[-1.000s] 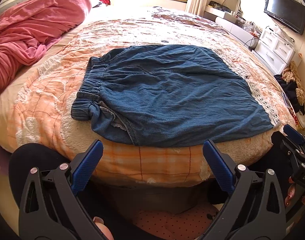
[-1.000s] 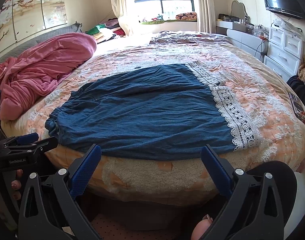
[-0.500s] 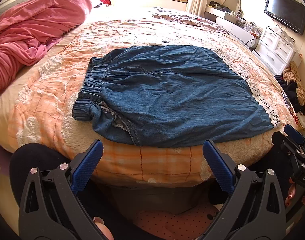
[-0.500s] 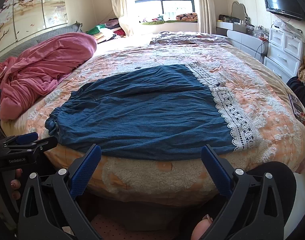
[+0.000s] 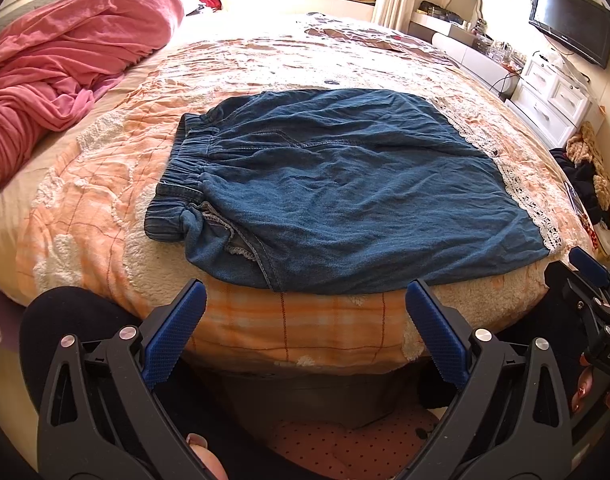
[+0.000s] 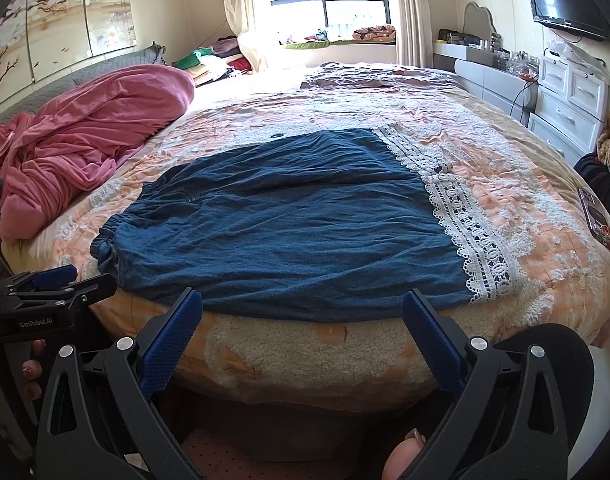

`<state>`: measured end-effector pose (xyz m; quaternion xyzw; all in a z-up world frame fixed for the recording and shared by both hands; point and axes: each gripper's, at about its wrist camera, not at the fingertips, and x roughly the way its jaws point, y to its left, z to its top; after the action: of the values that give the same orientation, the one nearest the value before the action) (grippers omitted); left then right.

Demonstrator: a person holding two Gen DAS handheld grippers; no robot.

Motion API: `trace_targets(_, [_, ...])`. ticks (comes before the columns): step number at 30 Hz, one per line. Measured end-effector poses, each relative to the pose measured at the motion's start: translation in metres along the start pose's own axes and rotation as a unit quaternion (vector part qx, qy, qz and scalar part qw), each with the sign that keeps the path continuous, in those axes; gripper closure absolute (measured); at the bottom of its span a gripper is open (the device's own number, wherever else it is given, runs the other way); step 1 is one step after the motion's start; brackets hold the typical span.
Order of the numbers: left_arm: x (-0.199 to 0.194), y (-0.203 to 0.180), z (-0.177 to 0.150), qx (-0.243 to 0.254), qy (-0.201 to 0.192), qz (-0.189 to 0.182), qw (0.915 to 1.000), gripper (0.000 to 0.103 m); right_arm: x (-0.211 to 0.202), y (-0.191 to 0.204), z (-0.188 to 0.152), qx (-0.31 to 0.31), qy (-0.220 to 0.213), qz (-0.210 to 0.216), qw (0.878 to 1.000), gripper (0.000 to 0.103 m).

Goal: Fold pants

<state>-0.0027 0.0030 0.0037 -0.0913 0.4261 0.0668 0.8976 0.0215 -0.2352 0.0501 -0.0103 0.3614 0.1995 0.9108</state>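
Observation:
Blue denim pants [image 5: 345,184] lie flat on the orange quilted bed [image 5: 289,320], elastic waistband to the left, white lace hem [image 6: 469,232] to the right. They also show in the right wrist view [image 6: 289,224]. My left gripper [image 5: 305,308] is open and empty, held below and in front of the pants' near edge, apart from it. My right gripper [image 6: 303,320] is open and empty, just short of the near edge. Each gripper appears at the side of the other's view: the right one [image 5: 597,288] and the left one [image 6: 45,292].
A pink blanket [image 5: 61,64] is heaped on the bed's left. A white dresser [image 5: 553,100] and wall TV [image 5: 573,20] stand on the right, with dark clothes [image 5: 585,184] piled by the bed. A small flat object [image 6: 595,216] lies on the bed's right edge.
Almost nothing has changed. Both grippers stay open at the bed's near edge, with only a slight drift of the views.

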Motion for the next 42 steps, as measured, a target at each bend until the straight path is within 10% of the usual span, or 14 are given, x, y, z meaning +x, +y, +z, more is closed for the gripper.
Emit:
trace_targets(18, [0.005,0.010,0.019,0.000,-0.012,-0.001,0.9999,0.009,0.020,0.005,0.021,-0.007,0.009,0.016,1.000,0.004])
trace_targets(42, [0.118,0.114,0.155,-0.007,0.038,0.047,0.9981,0.009,0.158,0.062,0.148,-0.157,0.051,0.060,0.984,0.004])
